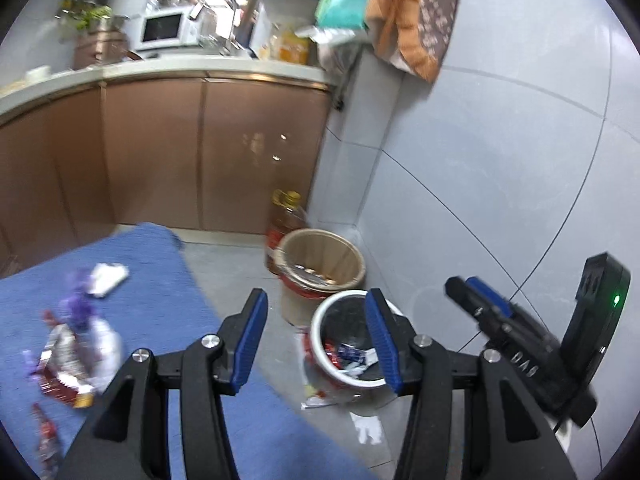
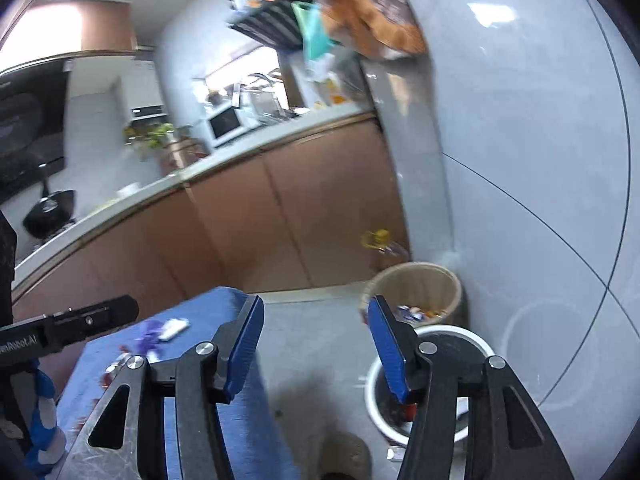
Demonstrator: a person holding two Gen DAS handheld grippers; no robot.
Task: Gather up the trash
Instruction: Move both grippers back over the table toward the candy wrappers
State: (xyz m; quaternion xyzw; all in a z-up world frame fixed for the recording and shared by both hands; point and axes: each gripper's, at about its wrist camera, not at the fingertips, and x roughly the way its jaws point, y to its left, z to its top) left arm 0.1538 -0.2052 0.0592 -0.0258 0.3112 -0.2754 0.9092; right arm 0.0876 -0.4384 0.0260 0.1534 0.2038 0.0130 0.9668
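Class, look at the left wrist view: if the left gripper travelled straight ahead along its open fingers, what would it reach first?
Probably the white-rimmed trash bin on the floor, seen between the fingers of the left gripper. Nothing shows in between, though depth is hard to judge in this fisheye view.

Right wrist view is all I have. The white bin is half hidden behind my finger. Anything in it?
Observer: Yes. The left wrist view shows the white bin holding several wrappers, red and blue among them.
Operator: Any litter outside it?
Observer: A crumpled wrapper and a white scrap lie on the floor on the bin's near side.
Operator: Is the left hand-held gripper carrying anything?
Observer: No. The left hand-held gripper is open, with nothing between its fingers.
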